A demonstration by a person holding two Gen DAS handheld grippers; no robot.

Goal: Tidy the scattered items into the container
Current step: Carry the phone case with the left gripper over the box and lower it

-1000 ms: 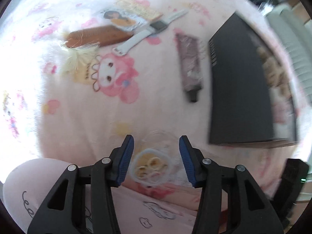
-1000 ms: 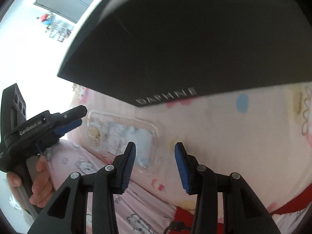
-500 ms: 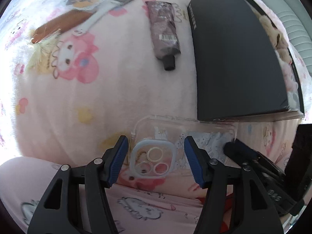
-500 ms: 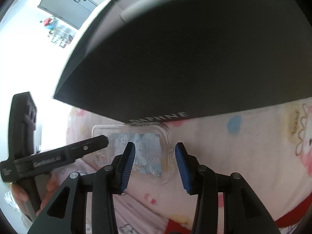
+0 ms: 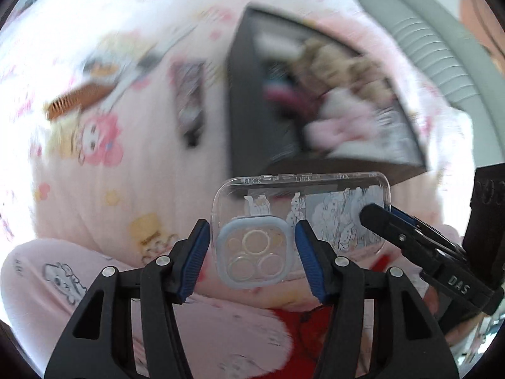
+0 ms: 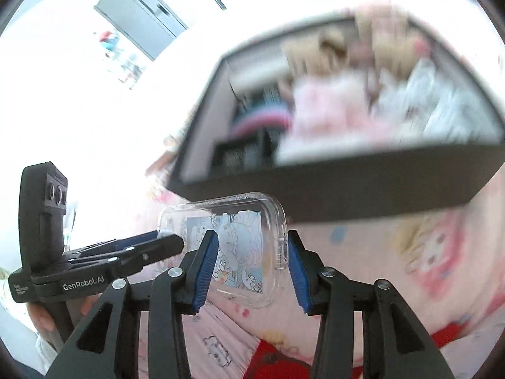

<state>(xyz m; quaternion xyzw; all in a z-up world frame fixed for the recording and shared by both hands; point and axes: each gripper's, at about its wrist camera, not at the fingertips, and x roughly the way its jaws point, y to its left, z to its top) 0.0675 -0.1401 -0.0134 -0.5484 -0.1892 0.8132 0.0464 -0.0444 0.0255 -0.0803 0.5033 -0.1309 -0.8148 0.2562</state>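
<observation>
A clear phone case [image 5: 300,202] with a cartoon print and a pale blue camera ring hangs in the air, just before the black box [image 5: 246,132]. My left gripper [image 5: 252,252] has the camera end between its closing jaws, and the pads meet the case's sides. At the printed end [image 6: 240,221] my right gripper [image 6: 249,252] is shut, one pad against the case's edge. The box [image 6: 347,189] stands open on the pink blanket with plush toys inside. The left gripper [image 6: 164,240] also shows from the side in the right wrist view.
On the blanket left of the box lie a dark tube [image 5: 189,107], a brown comb [image 5: 79,101], a white watch [image 5: 142,63] and a picture card [image 5: 101,66]. A grey ribbed cushion [image 5: 442,47] is behind the box. Pyjama-clad legs [image 5: 63,278] lie below the grippers.
The case lay flat on the blanket against the box. Both grippers have since closed in on its ends and risen with it, so the box's open top now shows.
</observation>
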